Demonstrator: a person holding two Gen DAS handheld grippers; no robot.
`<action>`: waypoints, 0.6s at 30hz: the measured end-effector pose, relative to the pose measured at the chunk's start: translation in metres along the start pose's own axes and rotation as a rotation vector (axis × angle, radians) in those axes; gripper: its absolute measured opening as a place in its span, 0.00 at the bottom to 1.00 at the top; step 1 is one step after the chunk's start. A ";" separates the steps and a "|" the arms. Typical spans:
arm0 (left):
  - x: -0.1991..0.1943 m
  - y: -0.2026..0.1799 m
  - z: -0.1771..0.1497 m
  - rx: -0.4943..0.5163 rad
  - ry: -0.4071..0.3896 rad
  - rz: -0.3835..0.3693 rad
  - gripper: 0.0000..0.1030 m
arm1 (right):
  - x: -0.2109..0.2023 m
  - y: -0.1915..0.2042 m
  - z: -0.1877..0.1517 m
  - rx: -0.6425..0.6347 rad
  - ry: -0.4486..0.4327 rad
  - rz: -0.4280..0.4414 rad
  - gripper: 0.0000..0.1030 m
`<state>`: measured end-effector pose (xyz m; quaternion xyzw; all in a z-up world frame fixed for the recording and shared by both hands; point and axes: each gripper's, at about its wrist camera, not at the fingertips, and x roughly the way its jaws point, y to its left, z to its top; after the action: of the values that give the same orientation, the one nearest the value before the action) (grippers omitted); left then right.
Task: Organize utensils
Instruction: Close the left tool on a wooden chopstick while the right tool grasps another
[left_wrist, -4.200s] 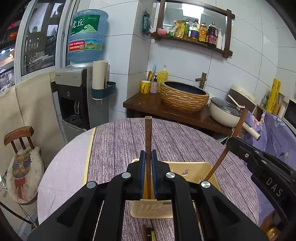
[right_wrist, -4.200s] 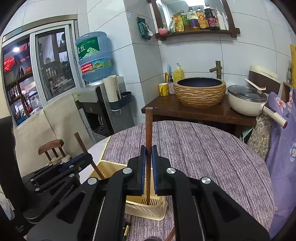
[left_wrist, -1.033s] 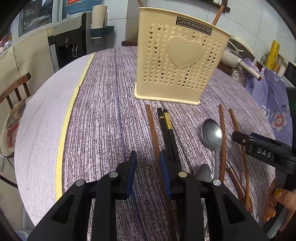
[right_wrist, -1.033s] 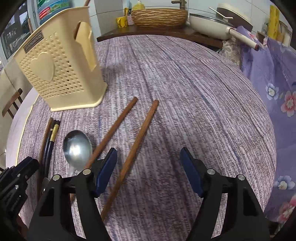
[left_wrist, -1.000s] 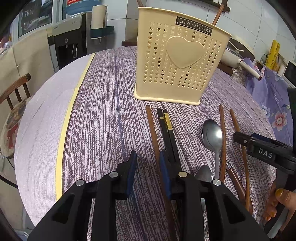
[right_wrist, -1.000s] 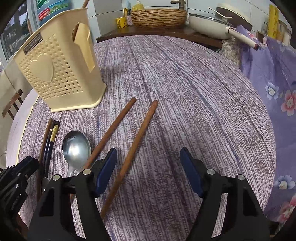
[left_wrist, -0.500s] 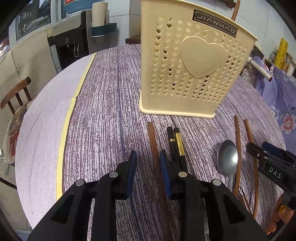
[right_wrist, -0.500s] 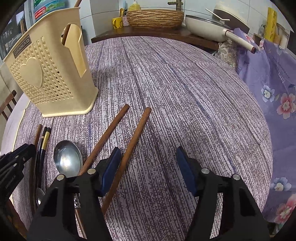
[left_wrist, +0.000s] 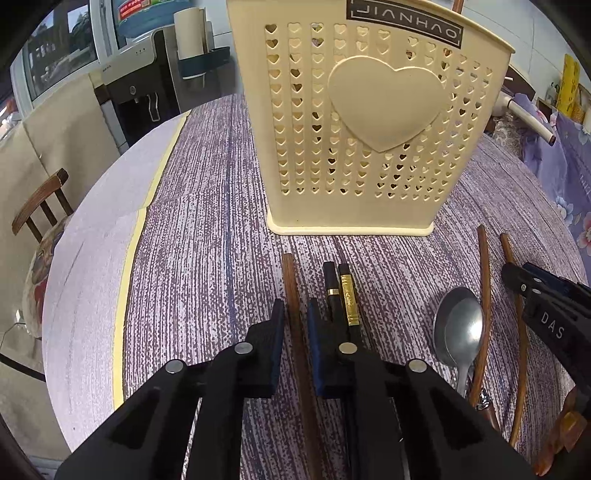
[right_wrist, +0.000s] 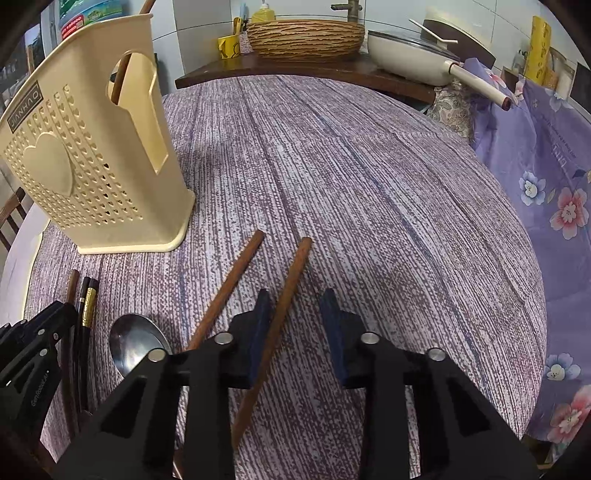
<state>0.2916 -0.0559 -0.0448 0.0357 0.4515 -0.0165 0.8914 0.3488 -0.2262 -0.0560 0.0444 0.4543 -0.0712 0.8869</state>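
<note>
On table (right_wrist: 369, 184): 3 brown chopsticks (left_wrist: 291, 288), 2 black chopsticks (left_wrist: 345, 295), 1 spoon (left_wrist: 458, 332).

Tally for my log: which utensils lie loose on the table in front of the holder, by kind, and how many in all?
Brown wooden chopsticks: 3
Black chopsticks with gold bands: 2
Metal spoon: 1
Total in view: 6

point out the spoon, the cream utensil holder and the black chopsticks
spoon (left_wrist: 458, 332), left wrist view, on its bowl
cream utensil holder (left_wrist: 384, 103), left wrist view, on the raised heart
black chopsticks (left_wrist: 345, 295), left wrist view, near the gold bands
</note>
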 end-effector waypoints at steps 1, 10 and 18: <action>0.000 -0.001 0.001 -0.001 0.003 -0.001 0.10 | 0.001 0.002 0.001 -0.005 0.001 0.001 0.23; 0.005 0.000 0.009 -0.001 0.025 -0.011 0.08 | 0.004 0.007 0.006 -0.018 0.019 0.026 0.13; 0.006 -0.001 0.008 -0.013 0.018 -0.011 0.08 | 0.003 0.009 0.005 -0.027 0.013 0.026 0.13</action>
<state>0.3015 -0.0571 -0.0447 0.0276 0.4597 -0.0180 0.8875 0.3558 -0.2187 -0.0558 0.0386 0.4602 -0.0533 0.8854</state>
